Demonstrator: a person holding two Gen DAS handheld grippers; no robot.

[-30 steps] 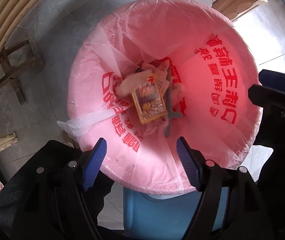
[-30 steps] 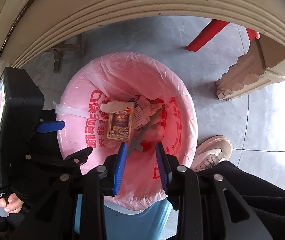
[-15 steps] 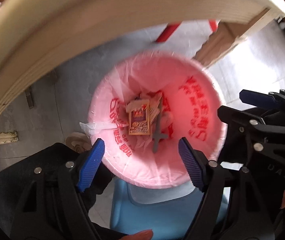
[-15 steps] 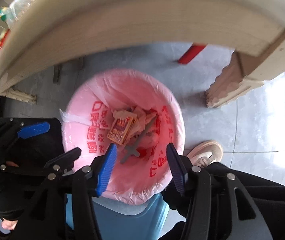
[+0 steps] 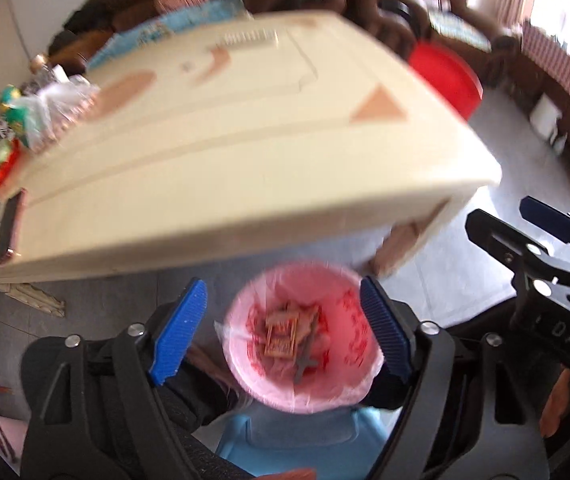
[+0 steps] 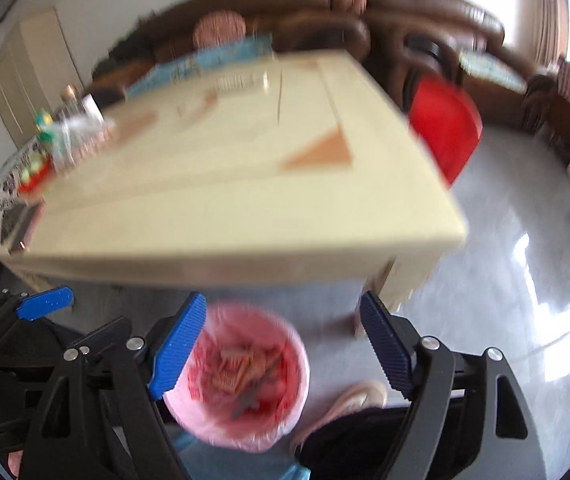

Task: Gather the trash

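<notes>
A bin lined with a pink bag (image 5: 349, 344) stands on the floor below both grippers; it also shows in the right wrist view (image 6: 285, 412). Inside lie a yellow snack packet (image 5: 281, 336), a grey stick-like piece (image 5: 305, 360) and crumpled wrappers. My left gripper (image 5: 283, 332) is open and empty, high above the bin. My right gripper (image 6: 283, 346) is open and empty, also above the bin. Both views are blurred.
A cream table (image 5: 225, 152) stands beyond the bin, with a plastic bag and bottles (image 5: 45, 108) at its left end and dark flat objects (image 5: 1, 232) on its near left edge. A red chair (image 5: 445, 80) is behind it. My shoe (image 6: 349, 400) is beside the bin.
Both grippers have risen from just over the bin to above table height. The right jaws have opened wide. The table top has come into view.
</notes>
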